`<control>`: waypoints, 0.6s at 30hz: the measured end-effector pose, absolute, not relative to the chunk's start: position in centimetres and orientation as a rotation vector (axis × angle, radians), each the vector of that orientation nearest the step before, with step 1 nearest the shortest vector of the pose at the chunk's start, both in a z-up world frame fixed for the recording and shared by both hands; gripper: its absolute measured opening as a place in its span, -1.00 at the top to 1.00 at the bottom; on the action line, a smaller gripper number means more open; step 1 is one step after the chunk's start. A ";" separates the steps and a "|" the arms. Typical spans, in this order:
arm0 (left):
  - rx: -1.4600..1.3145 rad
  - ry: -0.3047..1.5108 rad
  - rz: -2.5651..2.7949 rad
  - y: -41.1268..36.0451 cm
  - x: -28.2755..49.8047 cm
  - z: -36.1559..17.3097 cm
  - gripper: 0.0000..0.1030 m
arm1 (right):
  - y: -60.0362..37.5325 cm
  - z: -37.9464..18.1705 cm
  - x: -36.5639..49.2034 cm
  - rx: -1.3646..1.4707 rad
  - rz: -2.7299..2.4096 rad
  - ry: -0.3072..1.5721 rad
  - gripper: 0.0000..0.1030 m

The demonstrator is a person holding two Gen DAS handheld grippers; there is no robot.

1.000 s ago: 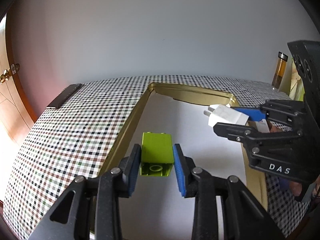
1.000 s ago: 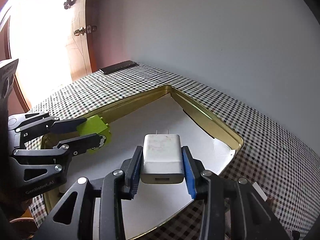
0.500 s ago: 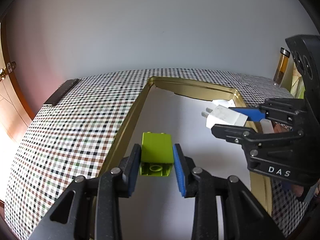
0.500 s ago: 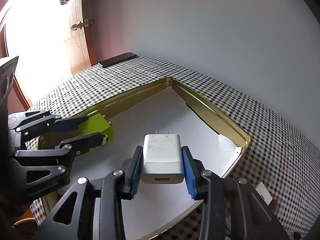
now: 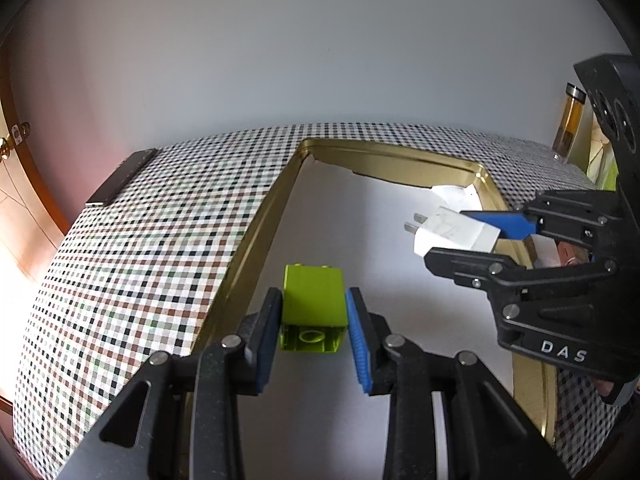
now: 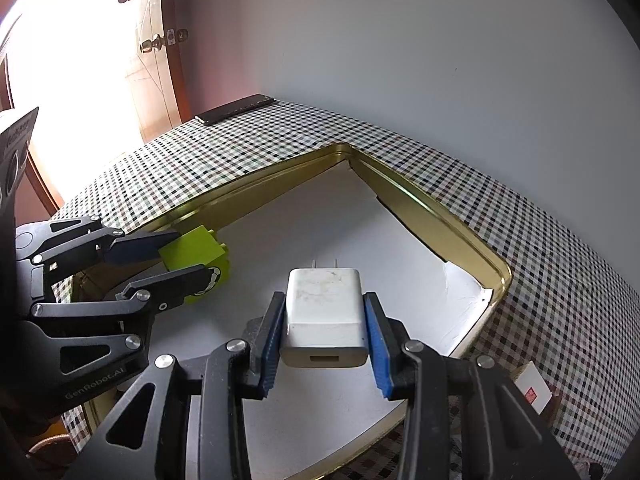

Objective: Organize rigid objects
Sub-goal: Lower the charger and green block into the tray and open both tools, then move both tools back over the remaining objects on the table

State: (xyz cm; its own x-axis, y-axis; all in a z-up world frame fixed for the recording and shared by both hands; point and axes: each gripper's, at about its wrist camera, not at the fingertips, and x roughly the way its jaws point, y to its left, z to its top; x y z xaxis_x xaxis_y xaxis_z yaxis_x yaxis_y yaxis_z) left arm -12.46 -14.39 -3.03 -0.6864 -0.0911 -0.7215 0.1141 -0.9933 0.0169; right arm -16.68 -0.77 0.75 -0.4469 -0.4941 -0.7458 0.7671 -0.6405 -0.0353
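A gold-rimmed metal tray (image 5: 256, 240) lined with white paper sits on the checked tablecloth (image 5: 140, 264), and everything else is placed from it.

The left gripper (image 5: 314, 318) is closed on a lime-green toy building brick (image 5: 314, 300), its pads pressing the brick's two sides. The brick hangs over the tray's white floor just inside the tray's left rim, its hollow underside facing the camera. From the right wrist view the same brick (image 6: 192, 252) shows close to that long gold wall.

The right gripper (image 6: 324, 320) is clamped narrowly on a white USB wall charger (image 6: 324, 308), held by its flanks with the two prongs pointing away and the USB port facing the camera. It hovers above the tray's middle, toward the right rim, well apart from the brick.

Beyond the tray's far left corner, a dark phone (image 6: 236, 109) lies flat at the table's edge. Off the tray's far right corner stands an amber glass bottle (image 5: 570, 124). A small white card with red print (image 6: 534, 388) lies on the cloth just outside the right rim.
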 end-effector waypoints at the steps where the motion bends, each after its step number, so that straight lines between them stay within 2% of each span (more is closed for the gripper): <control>1: 1.192 0.046 -2.784 -14.4 -12.5 -3.1 0.39 | -0.8 0.7 -16.7 0.929 -2.116 0.481 0.21; 11: 1.190 0.051 -2.775 -14.8 -12.7 -3.1 0.37 | -1.0 0.5 -16.6 0.936 -2.112 0.457 0.21; 13: 1.182 0.048 -2.742 -14.9 -12.7 -3.0 0.00 | -1.0 0.5 -16.6 0.941 -2.118 0.443 0.21; 14: 1.173 0.051 -2.731 -14.9 -12.6 -2.9 -0.32 | -0.9 0.5 -16.7 0.941 -2.123 0.430 0.18; 16: 1.155 0.089 -2.752 -15.1 -12.1 -2.6 -0.46 | -0.6 0.7 -16.9 0.939 -2.135 0.398 -0.09; 18: 1.122 0.102 -2.765 -15.0 -11.3 -2.2 -0.68 | 0.0 1.1 -16.9 0.928 -2.164 0.369 -0.21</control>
State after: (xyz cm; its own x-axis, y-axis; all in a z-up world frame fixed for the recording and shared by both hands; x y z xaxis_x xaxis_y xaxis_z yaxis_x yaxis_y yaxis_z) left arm -11.33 -14.95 -2.19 -0.7072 -0.1178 -0.6971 0.1688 -0.9856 -0.0047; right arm -16.91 -0.02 1.05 -0.4642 -0.5207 -0.7165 0.7285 -0.6846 0.0254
